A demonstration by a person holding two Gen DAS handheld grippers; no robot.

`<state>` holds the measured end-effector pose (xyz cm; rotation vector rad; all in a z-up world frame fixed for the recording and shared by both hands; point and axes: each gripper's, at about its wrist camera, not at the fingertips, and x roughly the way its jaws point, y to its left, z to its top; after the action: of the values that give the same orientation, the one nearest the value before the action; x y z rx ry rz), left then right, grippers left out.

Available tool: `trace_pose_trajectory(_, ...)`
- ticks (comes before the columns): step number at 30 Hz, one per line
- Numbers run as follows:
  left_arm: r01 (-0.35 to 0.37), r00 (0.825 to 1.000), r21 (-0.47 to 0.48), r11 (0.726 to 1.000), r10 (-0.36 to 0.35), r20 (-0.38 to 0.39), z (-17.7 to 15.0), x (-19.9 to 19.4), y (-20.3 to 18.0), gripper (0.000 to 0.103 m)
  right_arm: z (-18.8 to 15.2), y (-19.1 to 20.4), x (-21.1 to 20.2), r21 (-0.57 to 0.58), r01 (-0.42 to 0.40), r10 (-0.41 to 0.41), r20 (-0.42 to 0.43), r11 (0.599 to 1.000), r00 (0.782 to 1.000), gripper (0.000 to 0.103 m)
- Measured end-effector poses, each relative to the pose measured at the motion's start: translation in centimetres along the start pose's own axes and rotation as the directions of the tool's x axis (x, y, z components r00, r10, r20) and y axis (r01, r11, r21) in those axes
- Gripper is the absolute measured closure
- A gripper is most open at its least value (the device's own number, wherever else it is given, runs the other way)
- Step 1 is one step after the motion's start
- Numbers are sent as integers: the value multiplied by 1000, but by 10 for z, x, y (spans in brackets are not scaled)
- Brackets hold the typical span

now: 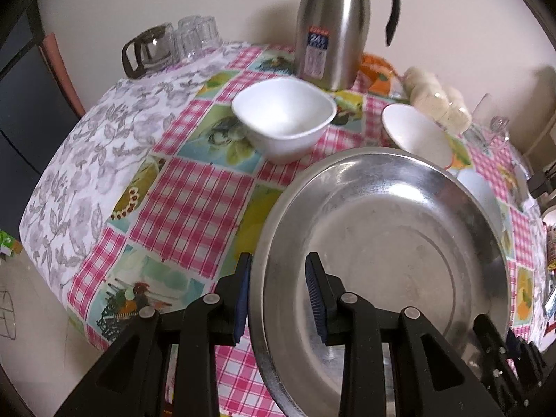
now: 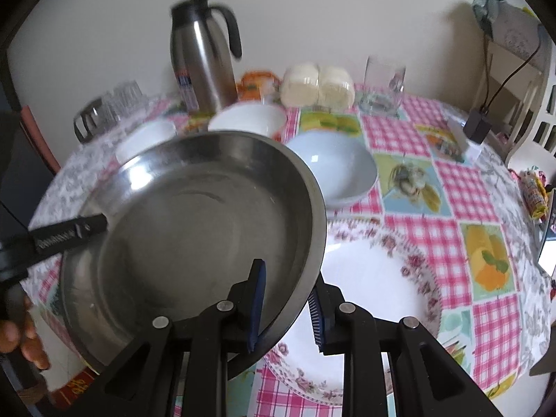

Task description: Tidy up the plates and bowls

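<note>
two hand-held grippers (image 1: 279, 295) (image 2: 288, 307) clamped on round steel plate (image 1: 399, 229) rim, glossy white bowls (image 1: 283, 114)

Each claw (image 1: 279, 299) (image 2: 288, 307) is matte black plastic with ribbed blue pads (image 1: 314, 295) (silver round rivets at the pivots).

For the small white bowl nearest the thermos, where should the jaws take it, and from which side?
Grip the white bowl by its thin rim at the near edge, coming from above and the near side: it stands upright and empty, its walls flare outward, and the thermos crowds its far side.
</note>
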<state>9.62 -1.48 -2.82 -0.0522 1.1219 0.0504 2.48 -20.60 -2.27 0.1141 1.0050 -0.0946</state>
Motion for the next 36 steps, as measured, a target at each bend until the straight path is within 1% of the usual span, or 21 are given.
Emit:
trace_pose_trajectory(4, -11, 999, -1, 1000, 11, -36, -2, 9, 3, 71, -3, 8, 12, -22, 7, -8, -41, 1000, 999, 77)
trace_pose_trajectory(9, -34, 995, 20, 999, 36, -94, -5, 27, 1, 71, -9, 11, 32, -37, 19, -22, -98, 999, 995, 76)
trace_pose_trajectory(13, -45, 990, 9, 999, 46, -132, -7, 38, 7, 71, -11, 17, 33, -72, 27, -34, -99, 997, 994, 76)
trace_pose_trajectory(24, -90, 989, 72, 993, 97, -112, -8, 41, -1, 71, -9, 19, 40, -72, 25, -32, -100, 997, 995, 76)
trace_pose_trajectory(29, -71, 989, 83, 994, 81, -127, -10, 42, -4, 71, -8, 17, 36, -68, 44, -52, -108, 997, 993, 76)
trace_pose_trajectory(36, -76, 989, 89, 993, 87, -121, -11, 42, -5, 69, -8, 16, 36, -62, 43, -50, -114, 997, 992, 75)
